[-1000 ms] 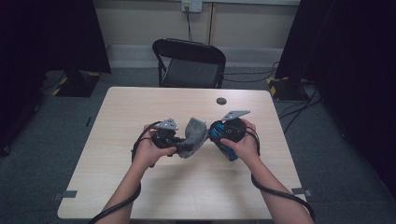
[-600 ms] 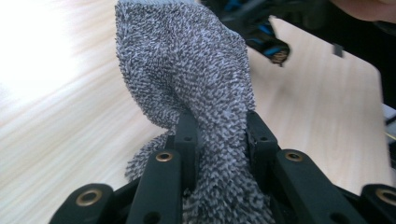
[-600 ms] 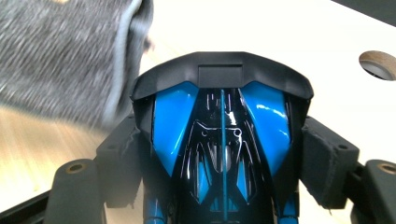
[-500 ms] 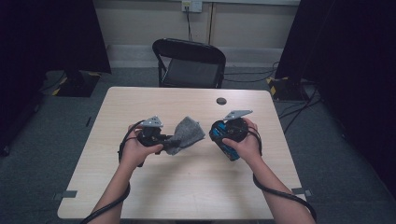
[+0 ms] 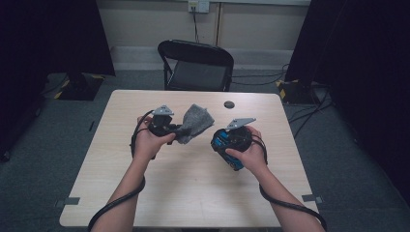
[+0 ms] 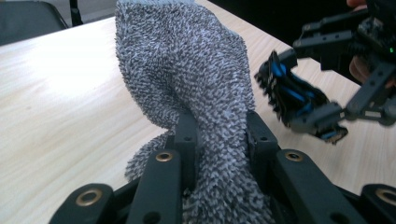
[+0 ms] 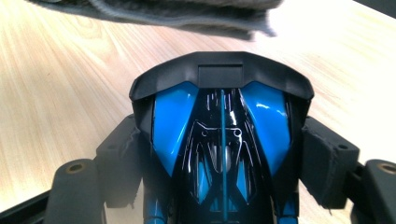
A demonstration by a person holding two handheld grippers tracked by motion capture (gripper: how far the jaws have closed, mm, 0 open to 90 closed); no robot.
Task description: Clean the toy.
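Note:
A grey knitted cloth (image 5: 196, 123) hangs in the air over the table, and my left gripper (image 5: 174, 129) is shut on its lower part. In the left gripper view the cloth (image 6: 187, 70) is bunched between the two black jaws of the left gripper (image 6: 223, 128). My right gripper (image 5: 227, 145) is shut on a glossy blue and black toy-like object (image 5: 223, 141), held a little to the right of the cloth. The object (image 7: 222, 121) sits between both pads of the right gripper (image 7: 224, 154), with the cloth's edge (image 7: 187, 14) just beyond it. A gap separates cloth and object (image 6: 294, 98).
The light wooden table (image 5: 193, 188) carries a small round black thing (image 5: 229, 104) near its far edge. A black folding chair (image 5: 196, 63) stands behind the table. Cables trail from both grippers past the table's near edge.
The left gripper has pulled the cloth away from the blue and black object, first to the left and then upward. The right hand has kept still.

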